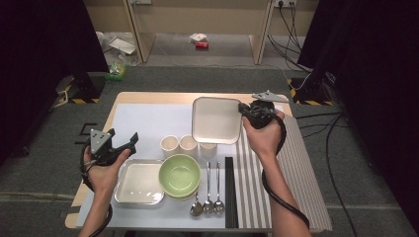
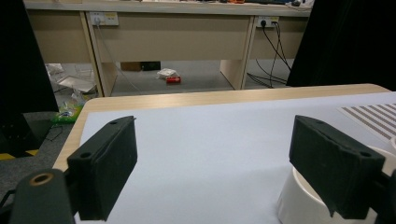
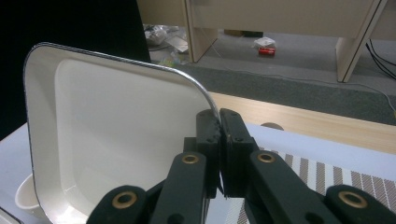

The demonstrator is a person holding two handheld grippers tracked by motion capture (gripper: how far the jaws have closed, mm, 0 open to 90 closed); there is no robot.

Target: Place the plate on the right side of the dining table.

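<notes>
My right gripper [image 1: 243, 110] is shut on the right rim of a cream square tray [image 1: 216, 120] at the back middle of the table. In the right gripper view the tray [image 3: 116, 135] is tilted up, with its metal edge pinched between my right gripper's [image 3: 218, 123] jaws. Over the white mat at the left, my left gripper [image 1: 131, 142] is open and holds nothing. The left gripper view has its pads [image 2: 107, 163] wide apart, and a white cup [image 2: 299, 207] sits just below the right-hand one.
A second square tray [image 1: 140, 181] and a green bowl [image 1: 180, 175] sit at the front. Three cups [image 1: 188, 144] stand in a row behind them. Three spoons [image 1: 208, 203] and black chopsticks [image 1: 229, 192] lie beside a striped mat [image 1: 281, 168].
</notes>
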